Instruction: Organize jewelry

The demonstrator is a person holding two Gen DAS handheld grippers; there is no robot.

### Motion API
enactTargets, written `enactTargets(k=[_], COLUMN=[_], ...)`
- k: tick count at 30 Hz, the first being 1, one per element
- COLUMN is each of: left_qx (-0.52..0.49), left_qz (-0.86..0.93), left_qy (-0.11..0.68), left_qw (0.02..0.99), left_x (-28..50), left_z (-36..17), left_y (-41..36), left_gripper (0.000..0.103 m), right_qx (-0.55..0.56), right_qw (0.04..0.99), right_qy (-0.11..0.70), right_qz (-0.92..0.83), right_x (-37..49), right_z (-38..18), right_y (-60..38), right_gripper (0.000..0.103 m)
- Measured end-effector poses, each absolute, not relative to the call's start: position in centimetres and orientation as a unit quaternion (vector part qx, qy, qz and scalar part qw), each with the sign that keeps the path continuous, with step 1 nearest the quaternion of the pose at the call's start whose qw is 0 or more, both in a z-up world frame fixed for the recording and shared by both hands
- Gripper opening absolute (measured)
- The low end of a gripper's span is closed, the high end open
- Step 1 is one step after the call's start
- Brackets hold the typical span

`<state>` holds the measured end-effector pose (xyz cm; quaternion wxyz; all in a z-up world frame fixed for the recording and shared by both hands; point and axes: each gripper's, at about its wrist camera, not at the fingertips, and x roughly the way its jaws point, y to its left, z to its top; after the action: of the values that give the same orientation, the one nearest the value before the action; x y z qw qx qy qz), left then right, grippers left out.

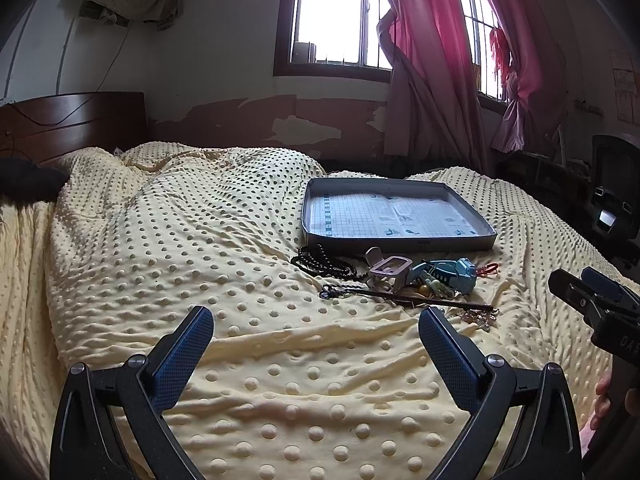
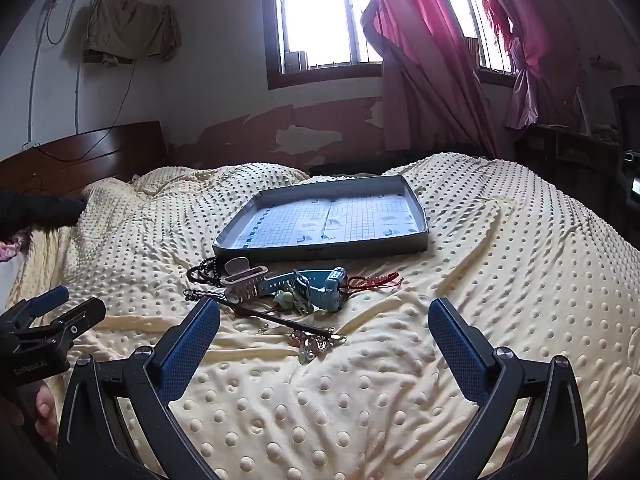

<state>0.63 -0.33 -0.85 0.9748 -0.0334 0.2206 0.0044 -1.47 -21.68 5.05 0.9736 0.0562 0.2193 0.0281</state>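
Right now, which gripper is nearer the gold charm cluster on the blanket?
Right, by my judgement. The right gripper hangs open directly over the gold charm cluster, which lies between its fingers. The left gripper, also open, hovers to the cluster's left.

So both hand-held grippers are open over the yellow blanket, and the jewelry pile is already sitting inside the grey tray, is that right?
Not quite. The jewelry pile is not inside the grey tray; it lies on the yellow blanket just in front of the tray, which holds only its printed liner, as the right wrist view shows. The rest is right: the left hand-held gripper and the right hand-held gripper are both open over the blanket.
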Motion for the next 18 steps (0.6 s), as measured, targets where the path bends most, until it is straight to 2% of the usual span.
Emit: enactTargets(k=[18], left_qx=[-0.03], left_qz=[0.013], left_qy=[0.222], left_qw=[0.975], left_x=[0.54], left_z=[-0.94], left_y=[0.13], left_gripper=[0.103], right_qx=[0.062], right_qw=[0.973], right_qy=[0.22], right_qz=[0.027], right_x=[-1.4], right_z=[4.89], right_y=[-21.83], right_gripper=[0.102])
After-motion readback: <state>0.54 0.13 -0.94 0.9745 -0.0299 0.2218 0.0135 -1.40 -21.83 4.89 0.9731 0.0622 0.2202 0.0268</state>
